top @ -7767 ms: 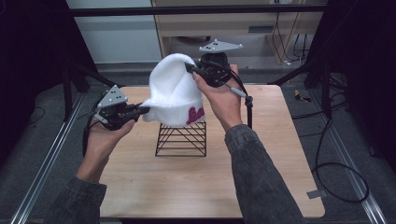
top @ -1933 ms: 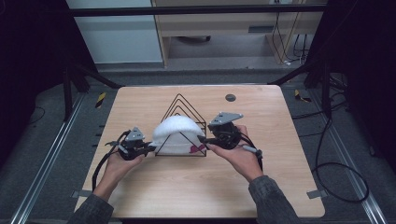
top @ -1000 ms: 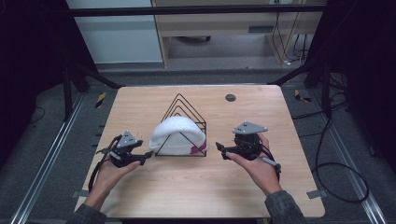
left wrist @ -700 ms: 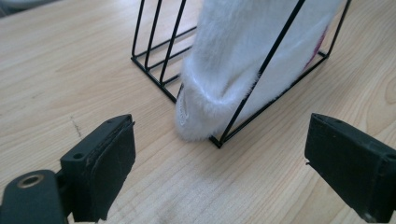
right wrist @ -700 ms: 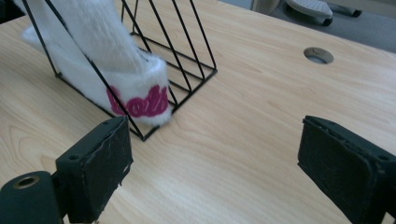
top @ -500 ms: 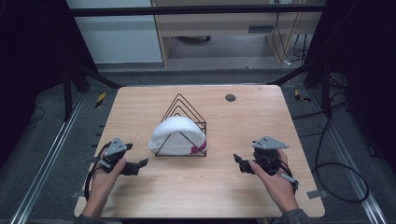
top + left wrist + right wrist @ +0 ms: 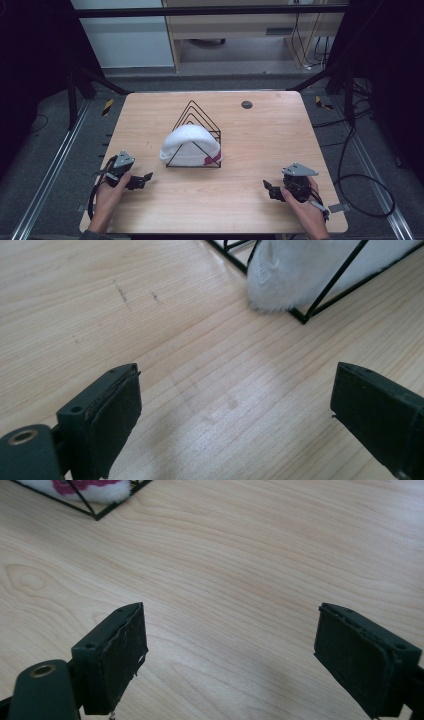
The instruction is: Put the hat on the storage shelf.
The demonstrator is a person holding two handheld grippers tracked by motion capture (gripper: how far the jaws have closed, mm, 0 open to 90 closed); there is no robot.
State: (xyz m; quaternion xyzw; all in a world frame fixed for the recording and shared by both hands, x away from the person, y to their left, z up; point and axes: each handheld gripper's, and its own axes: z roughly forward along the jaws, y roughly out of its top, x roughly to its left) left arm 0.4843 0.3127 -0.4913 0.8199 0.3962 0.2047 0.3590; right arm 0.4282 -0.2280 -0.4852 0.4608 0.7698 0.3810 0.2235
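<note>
In the high view, a white hat sat over a black wire rack in the middle of the frame, on a wooden table. The hat covered the front part of the rack, and the triangular wires of the back part stood free above and behind it. A pink mark showed on the hat at its lower right edge.

The left gripper was in the lower left of the frame, held by a hand low over the table, well apart from the hat. Its jaws had just been opening and stood wide, with nothing between them. In the left gripper view, the hat and one corner of the rack were in the upper right, beyond the jaws.

The right gripper was in the lower right of the high view, also held by a hand and far from the hat. Its jaws were wide too and held nothing. In the right gripper view, the pink part of the hat was at the upper left.

A small dark disc lay on the table in the upper right part.
</note>
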